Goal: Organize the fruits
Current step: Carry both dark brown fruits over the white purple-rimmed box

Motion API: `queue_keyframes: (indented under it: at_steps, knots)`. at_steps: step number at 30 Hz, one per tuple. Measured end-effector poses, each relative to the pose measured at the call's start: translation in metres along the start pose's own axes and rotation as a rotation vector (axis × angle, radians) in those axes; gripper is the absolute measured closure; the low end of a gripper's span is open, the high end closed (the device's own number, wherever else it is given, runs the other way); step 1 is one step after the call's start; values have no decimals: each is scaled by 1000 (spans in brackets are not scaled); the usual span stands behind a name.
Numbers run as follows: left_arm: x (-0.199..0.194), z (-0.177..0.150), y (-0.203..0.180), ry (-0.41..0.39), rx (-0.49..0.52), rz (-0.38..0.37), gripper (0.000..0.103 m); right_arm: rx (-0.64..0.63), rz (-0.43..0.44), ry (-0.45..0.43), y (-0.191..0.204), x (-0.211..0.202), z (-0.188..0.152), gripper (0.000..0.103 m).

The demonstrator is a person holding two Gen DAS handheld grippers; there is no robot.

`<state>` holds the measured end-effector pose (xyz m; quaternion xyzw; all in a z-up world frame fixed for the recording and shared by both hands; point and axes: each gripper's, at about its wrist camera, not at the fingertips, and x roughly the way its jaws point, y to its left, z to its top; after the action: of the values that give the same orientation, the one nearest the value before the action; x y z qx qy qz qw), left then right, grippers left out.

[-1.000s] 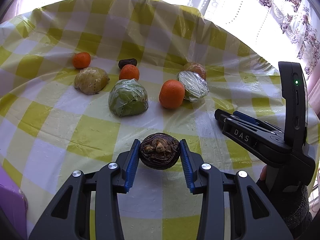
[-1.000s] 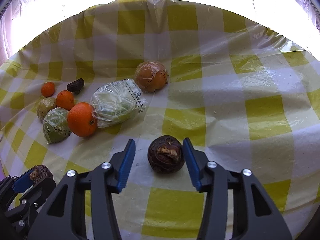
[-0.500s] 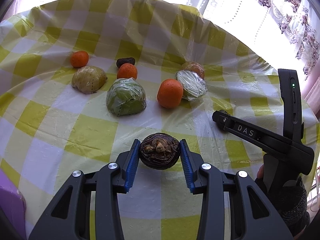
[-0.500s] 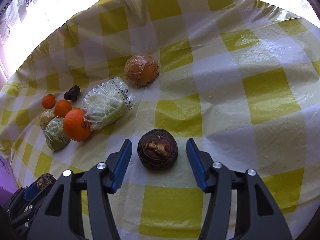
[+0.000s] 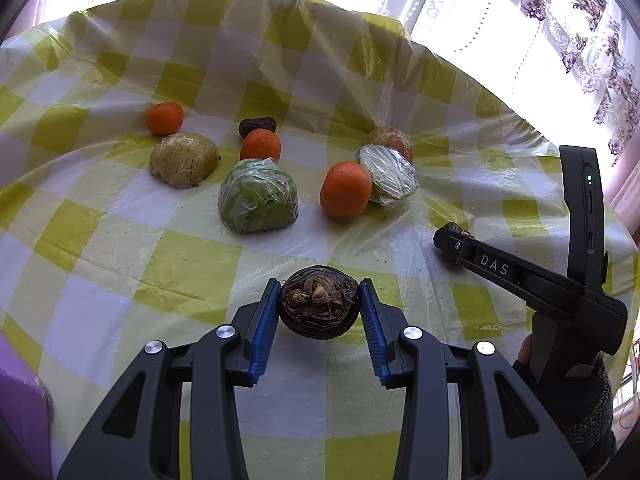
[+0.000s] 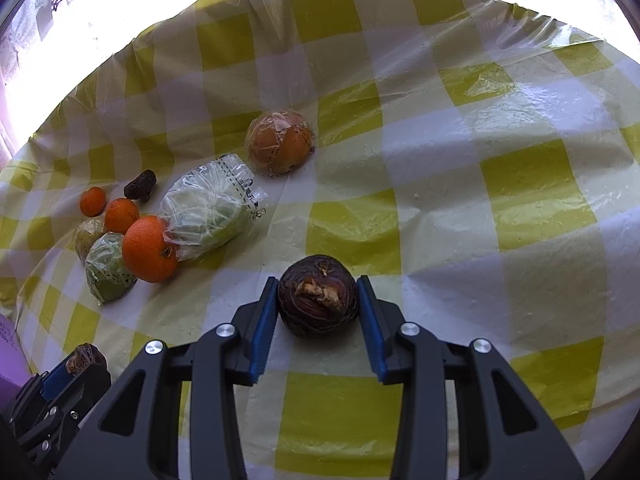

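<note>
Sunlit table, yellow-check cloth (image 6: 536,196). Dark wrinkly bulb (image 6: 318,295) sitting on it, right gripper (image 6: 318,312) closing around it, pads touching. Best to squeeze square across the middle, then lift straight. Left gripper (image 5: 319,312) pinching its own bulb (image 5: 319,301). Oranges (image 5: 345,189) and wrapped fruit (image 5: 258,196) beyond.

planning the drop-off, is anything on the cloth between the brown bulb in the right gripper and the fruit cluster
Nothing visible. Bare checked tablecloth lies between the brown bulb, on which the right gripper is closing, and the nearest fruit, the large orange beside the bagged green fruit.
</note>
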<state>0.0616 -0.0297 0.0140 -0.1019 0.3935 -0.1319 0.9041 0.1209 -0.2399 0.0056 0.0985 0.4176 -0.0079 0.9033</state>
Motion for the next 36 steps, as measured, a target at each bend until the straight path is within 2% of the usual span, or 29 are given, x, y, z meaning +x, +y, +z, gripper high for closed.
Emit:
queue_keyframes:
  at_steps: [12, 15, 18, 25, 32, 36]
  knots:
    - [-5, 1, 6, -28, -42, 38, 65, 66, 130, -34, -8, -10, -2, 63]
    - [-11, -5, 7, -22, -53, 42, 65, 84, 169, -3, -2, -15, -14, 63]
    - [-24, -14, 13, -39, -84, 31, 65, 57, 179, -21, 11, -29, -28, 63]
    - [-55, -40, 24, -50, -90, 25, 65, 47, 204, 4, 31, -54, -64, 63]
    - [-89, -70, 23, -54, -16, 54, 65, 5, 213, 38, 49, -84, -111, 63]
    - [-121, -86, 8, -100, 80, 69, 65, 2, 221, 52, 50, -101, -134, 63]
